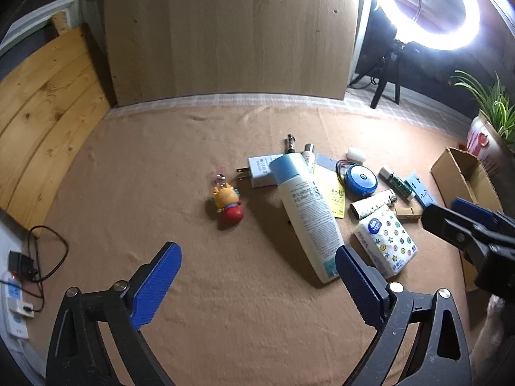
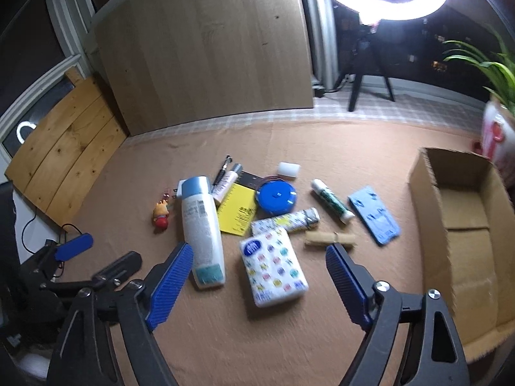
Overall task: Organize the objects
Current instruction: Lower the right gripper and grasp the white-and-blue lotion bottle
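We hold both tongs apart and empty, the right gripper (image 2: 257,276) over the tissue pack (image 2: 273,267) at lower centre, the left gripper (image 1: 257,286) lower centre too, presumably to load the box (image 2: 463,231) at right.

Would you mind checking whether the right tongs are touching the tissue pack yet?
Apart. In the right wrist view the right tongs stand open above the mat, and the tissue pack lies flat between the blue pads with clear gaps on both sides.
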The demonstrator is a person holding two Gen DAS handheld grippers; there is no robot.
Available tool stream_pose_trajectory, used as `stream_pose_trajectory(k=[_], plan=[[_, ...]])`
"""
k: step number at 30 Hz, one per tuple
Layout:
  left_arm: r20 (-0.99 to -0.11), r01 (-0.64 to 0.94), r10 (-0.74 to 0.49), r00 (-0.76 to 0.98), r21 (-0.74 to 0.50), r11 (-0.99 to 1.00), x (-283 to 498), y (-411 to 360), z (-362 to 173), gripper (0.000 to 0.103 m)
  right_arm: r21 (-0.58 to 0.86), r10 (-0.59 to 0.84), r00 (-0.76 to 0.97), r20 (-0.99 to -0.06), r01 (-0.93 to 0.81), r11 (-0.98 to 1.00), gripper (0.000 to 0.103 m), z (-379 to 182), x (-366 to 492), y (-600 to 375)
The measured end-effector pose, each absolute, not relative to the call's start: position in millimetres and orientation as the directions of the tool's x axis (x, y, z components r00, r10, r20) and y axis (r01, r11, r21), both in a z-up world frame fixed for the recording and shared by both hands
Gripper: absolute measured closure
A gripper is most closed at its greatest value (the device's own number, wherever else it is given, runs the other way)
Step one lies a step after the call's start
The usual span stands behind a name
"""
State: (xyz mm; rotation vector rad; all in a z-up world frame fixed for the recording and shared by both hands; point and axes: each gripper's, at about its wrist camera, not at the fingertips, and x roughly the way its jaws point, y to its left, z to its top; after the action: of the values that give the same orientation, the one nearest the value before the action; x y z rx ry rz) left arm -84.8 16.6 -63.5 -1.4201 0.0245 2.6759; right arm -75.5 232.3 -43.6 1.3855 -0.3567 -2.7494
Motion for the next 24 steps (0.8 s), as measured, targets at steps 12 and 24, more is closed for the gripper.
stream_pose_trajectory(k=[12, 24], plan=[[-0.856, -0.117, 0.204, -0.476, -0.168, -0.979, -122, 15, -98, 0.02, 0.356, -0.318, -0.444, -0.838, -0.003, -0.934, 0.048, -81, -143, 211], [-0.856, -0.155, 0.333, -0.395, -0.295, -0.943, -147, 21, -122, 0.044, 0.495, -0.452, -0.34, -0.825, -0.048, -0.868, 0.051, -113, -180, 204]])
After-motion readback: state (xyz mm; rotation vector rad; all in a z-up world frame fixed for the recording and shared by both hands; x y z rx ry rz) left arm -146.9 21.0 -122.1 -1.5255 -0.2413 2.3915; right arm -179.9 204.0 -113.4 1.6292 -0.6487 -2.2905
